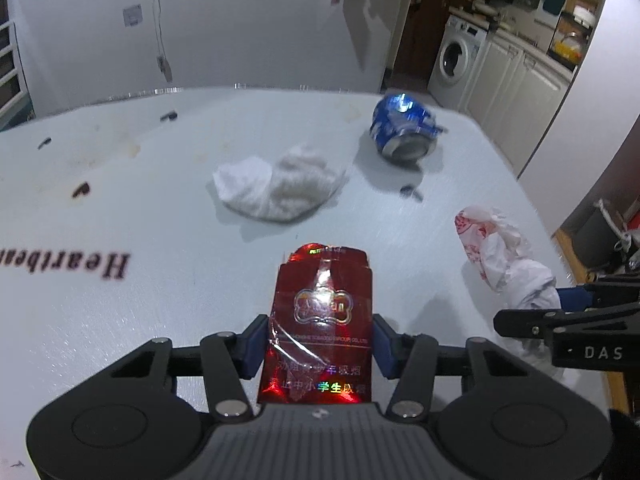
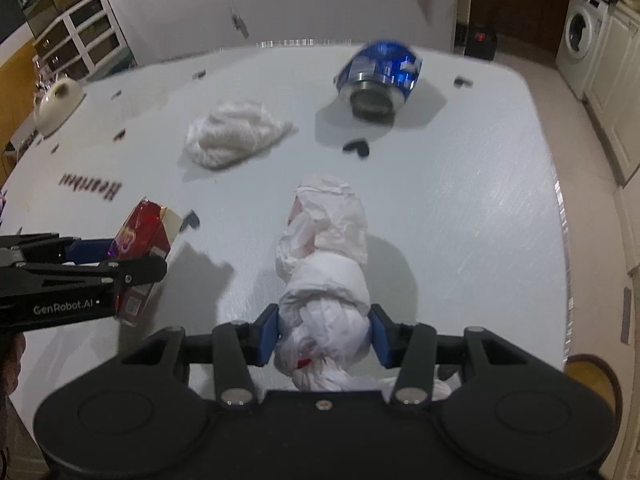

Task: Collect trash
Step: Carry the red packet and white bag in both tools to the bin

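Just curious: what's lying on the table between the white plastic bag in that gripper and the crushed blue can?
A small dark scrap lies between the bag and the can, clearest in the right wrist view.

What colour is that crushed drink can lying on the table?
The crushed metal can is blue with white markings and a silver end, clearest in the right wrist view.

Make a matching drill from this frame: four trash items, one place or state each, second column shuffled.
Items:
1. red packet
2. white plastic bag
3. blue can
4. white tissue wad

States:
A. crushed, lying on its side on the table
B. clamped in the right gripper
C. loose on the table, mid-surface, untouched
D. clamped in the left gripper

Pairs: 1-D, 2-B, 3-A, 4-C
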`<action>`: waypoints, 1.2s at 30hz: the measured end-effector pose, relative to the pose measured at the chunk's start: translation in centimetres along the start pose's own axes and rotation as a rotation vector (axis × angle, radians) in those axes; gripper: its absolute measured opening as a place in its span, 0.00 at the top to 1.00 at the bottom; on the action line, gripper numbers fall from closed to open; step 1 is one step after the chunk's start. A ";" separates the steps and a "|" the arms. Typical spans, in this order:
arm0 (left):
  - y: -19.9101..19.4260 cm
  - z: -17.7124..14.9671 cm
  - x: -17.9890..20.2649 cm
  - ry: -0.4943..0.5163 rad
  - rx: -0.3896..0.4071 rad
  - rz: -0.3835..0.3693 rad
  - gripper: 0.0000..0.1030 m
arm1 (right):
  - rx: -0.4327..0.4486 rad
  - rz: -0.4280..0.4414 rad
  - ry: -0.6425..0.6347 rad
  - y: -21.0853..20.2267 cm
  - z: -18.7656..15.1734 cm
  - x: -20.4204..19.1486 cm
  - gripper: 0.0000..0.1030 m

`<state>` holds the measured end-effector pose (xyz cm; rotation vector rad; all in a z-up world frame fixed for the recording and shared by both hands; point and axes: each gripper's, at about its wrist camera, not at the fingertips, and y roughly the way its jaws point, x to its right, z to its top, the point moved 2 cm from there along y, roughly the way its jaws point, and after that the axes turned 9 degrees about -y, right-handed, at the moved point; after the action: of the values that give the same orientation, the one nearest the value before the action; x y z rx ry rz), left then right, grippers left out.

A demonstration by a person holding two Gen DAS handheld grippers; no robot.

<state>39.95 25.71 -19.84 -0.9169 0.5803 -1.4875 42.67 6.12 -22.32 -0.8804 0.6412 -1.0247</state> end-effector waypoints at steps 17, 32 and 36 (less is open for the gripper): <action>-5.5 0.0 4.5 0.019 0.094 -0.028 0.48 | 0.179 -0.090 0.043 -7.9 -0.5 2.0 0.53; -7.0 -2.0 14.2 0.026 0.126 -0.009 0.48 | 0.258 -0.108 0.074 -13.7 -4.6 9.6 0.53; -6.7 -2.7 17.9 0.029 0.124 -0.001 0.48 | 0.263 -0.102 0.074 -15.0 -5.9 12.6 0.53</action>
<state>34.70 8.74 -12.29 -0.8005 0.5025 -1.5223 36.19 -10.98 -13.10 -0.6526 0.5125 -1.2076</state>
